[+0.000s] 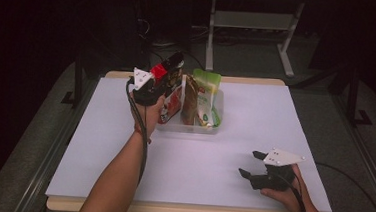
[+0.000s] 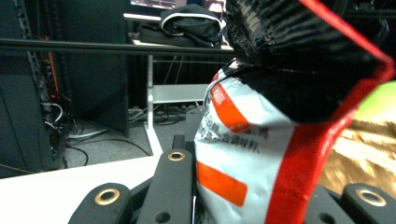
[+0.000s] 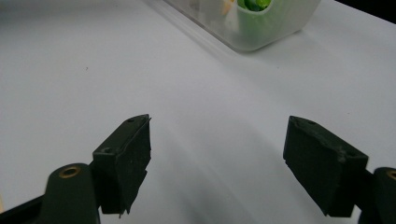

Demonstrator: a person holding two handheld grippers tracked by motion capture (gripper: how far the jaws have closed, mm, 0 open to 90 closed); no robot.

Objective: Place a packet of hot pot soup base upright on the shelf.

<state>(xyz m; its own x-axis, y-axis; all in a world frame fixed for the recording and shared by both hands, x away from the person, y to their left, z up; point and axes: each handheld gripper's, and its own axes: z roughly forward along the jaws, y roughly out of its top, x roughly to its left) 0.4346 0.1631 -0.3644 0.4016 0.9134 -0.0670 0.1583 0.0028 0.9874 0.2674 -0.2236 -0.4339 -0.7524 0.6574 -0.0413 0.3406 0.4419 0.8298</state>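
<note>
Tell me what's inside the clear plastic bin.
The clear bin holds upright snack bags: a red-and-white bag gripped by the left hand-held gripper, a brown bag and a green bag. Anything beneath them is hidden.

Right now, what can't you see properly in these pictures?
- High view: the bottom of the red snack bag is hidden by the left gripper and hand.
- Left gripper view: the brown packet is blurred.
- Right gripper view: the clear tub is cut off by the top edge.
</note>
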